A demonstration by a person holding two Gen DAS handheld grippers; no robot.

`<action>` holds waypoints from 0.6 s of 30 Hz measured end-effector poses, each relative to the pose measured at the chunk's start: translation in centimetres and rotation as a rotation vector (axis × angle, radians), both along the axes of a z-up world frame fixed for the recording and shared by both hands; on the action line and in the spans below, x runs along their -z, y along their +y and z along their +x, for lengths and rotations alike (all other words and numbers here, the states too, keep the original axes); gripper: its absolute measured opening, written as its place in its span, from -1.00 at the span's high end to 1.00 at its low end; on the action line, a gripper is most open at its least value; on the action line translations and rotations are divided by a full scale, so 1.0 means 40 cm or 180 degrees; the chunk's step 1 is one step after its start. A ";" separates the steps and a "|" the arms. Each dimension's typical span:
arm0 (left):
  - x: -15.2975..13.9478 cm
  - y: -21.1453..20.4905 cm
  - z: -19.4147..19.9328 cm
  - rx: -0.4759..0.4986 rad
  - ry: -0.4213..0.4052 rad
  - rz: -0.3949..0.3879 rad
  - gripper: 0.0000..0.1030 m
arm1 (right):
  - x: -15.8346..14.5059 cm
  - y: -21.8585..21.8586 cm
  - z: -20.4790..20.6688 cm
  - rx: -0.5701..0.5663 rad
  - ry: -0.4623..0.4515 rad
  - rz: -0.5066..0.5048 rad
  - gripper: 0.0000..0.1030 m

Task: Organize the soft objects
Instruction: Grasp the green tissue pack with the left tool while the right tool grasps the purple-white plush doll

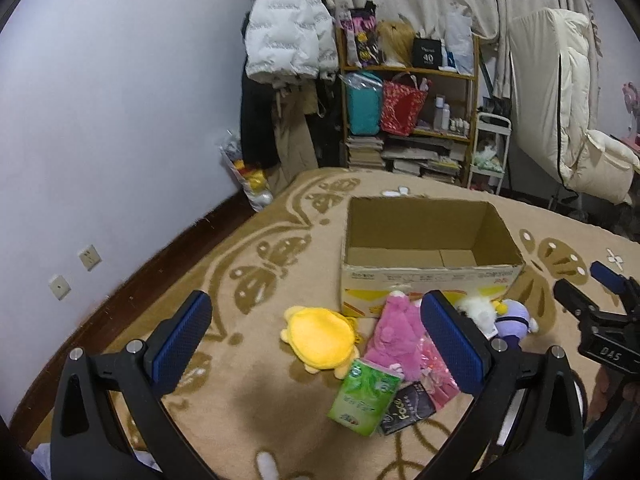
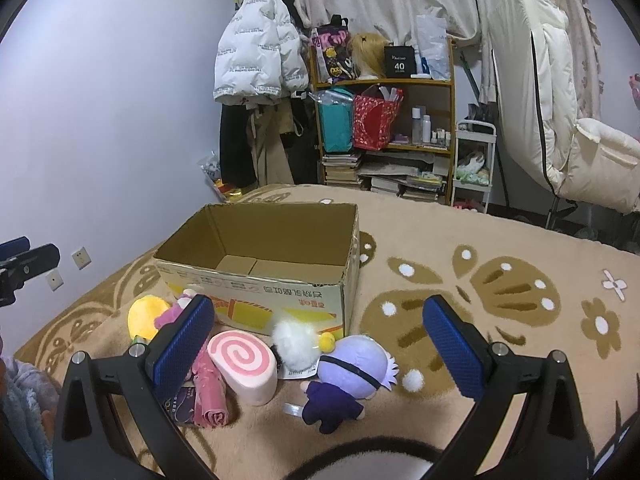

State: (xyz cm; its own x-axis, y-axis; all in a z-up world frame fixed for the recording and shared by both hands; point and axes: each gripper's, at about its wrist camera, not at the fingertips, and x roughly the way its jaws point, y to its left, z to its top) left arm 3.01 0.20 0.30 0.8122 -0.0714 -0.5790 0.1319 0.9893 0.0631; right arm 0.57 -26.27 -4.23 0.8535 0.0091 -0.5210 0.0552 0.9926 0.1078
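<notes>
"40" on black box (image 2: 399,65), "DAS" on right gripper (image 1: 608,320)

Yellow plush (image 1: 319,337), pink-swirl roll (image 2: 244,366), purple doll (image 2: 348,376), green tissue pack (image 1: 366,396); tan blanket (image 2: 500,360) with brown butterflies.

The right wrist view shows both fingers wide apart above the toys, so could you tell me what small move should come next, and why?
Probably lower the right hand-held gripper onto the purple plush doll: it lies nearest between the open jaws, and the cardboard box behind looks empty.
</notes>
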 end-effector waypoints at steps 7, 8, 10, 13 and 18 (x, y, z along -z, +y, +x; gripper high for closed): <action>0.029 -0.033 0.046 0.0098 0.0260 -0.0043 -1.00 | 0.029 -0.009 0.055 0.0056 0.0213 0.0074 -1.00; 0.036 -0.036 0.054 0.0109 0.0317 -0.0060 -1.00 | 0.036 -0.011 0.062 0.0064 0.0255 0.0084 -1.00; 0.056 -0.040 0.074 0.0123 0.0458 -0.0101 -1.00 | 0.050 -0.018 0.076 0.0082 0.0349 0.0103 -1.00; 0.081 -0.045 0.091 0.0135 0.0592 -0.0082 -1.00 | 0.074 -0.026 0.096 0.0100 0.0455 0.0127 -1.00; 0.120 -0.052 0.114 0.0180 0.0809 -0.0091 -1.00 | 0.118 -0.048 0.129 0.0130 0.0667 0.0163 -1.00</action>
